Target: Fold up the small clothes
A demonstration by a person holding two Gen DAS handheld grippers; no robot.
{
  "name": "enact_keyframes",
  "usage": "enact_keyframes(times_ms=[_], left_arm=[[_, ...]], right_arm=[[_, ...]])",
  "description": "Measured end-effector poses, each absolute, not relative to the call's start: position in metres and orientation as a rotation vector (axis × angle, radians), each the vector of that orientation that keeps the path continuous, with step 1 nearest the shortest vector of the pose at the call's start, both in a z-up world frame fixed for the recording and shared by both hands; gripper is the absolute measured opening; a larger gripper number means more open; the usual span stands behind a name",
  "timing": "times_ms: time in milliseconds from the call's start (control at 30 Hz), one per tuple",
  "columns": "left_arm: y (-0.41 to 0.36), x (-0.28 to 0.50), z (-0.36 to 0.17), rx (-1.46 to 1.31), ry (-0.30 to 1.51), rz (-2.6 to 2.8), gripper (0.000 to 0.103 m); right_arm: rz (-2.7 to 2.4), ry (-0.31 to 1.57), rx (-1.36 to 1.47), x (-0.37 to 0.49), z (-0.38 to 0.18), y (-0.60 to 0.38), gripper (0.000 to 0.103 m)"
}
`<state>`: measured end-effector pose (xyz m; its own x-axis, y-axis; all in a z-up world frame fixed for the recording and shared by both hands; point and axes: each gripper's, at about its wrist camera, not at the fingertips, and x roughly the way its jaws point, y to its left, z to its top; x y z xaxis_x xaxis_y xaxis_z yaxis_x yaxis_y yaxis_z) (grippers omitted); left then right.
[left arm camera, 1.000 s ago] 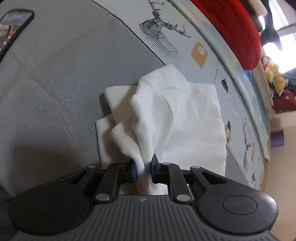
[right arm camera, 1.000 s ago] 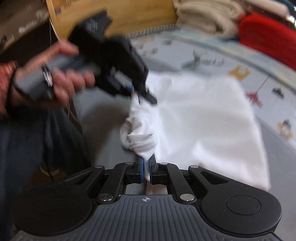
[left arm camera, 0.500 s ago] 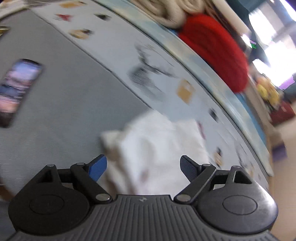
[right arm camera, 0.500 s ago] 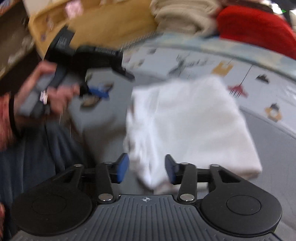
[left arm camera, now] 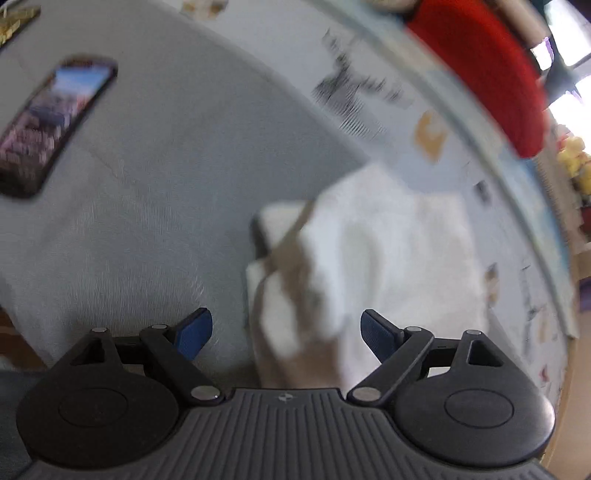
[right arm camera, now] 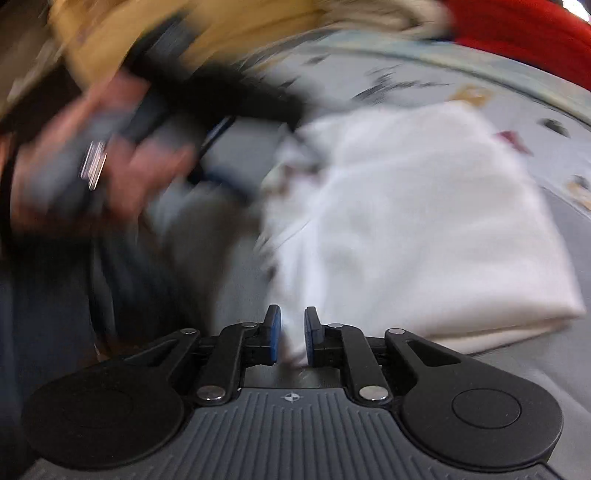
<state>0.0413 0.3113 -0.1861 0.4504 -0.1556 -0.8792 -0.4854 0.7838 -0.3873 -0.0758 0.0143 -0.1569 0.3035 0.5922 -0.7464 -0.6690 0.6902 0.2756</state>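
A white garment point(left arm camera: 388, 251) lies folded on the grey surface point(left arm camera: 147, 206), with a bunched edge toward me. My left gripper point(left arm camera: 286, 332) is open just above the near bunched edge, with cloth between the spread fingers but not clamped. In the right wrist view the same garment point(right arm camera: 424, 221) fills the middle and right. My right gripper point(right arm camera: 291, 334) has its jaws nearly together with a strip of the white cloth between the pads. The left gripper and the hand holding it point(right arm camera: 110, 162) show blurred at the left.
A phone point(left arm camera: 51, 125) lies on the grey surface at the far left. A patterned sheet point(left arm camera: 369, 96) borders the grey area, with a red cushion point(left arm camera: 480, 70) beyond it. A yellow box point(right arm camera: 184, 33) stands at the back.
Both grippers let go of the cloth and opened half a second ago. Now the left stays open and pulls back; the right has closed again on the garment's near edge.
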Motion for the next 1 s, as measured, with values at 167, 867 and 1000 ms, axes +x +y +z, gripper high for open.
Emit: enact_keyframes(times_ms=[167,867,1000], left_arm=[[0.282,0.050,-0.164,-0.506,1.031,0.148,0.101],[0.282,0.070,-0.222,-0.460,1.307,0.179,0.103],[0.277,0.076,-0.225,-0.442,1.302,0.171,0.103]], right_arm=[[0.655,0.786,-0.084,-0.024,-0.118,-0.020,0.026],[0.555,1.170,-0.044,0.169,-0.173,0.024,0.028],[0.479,1.039,-0.072,0.175,-0.182,0.044,0.030]])
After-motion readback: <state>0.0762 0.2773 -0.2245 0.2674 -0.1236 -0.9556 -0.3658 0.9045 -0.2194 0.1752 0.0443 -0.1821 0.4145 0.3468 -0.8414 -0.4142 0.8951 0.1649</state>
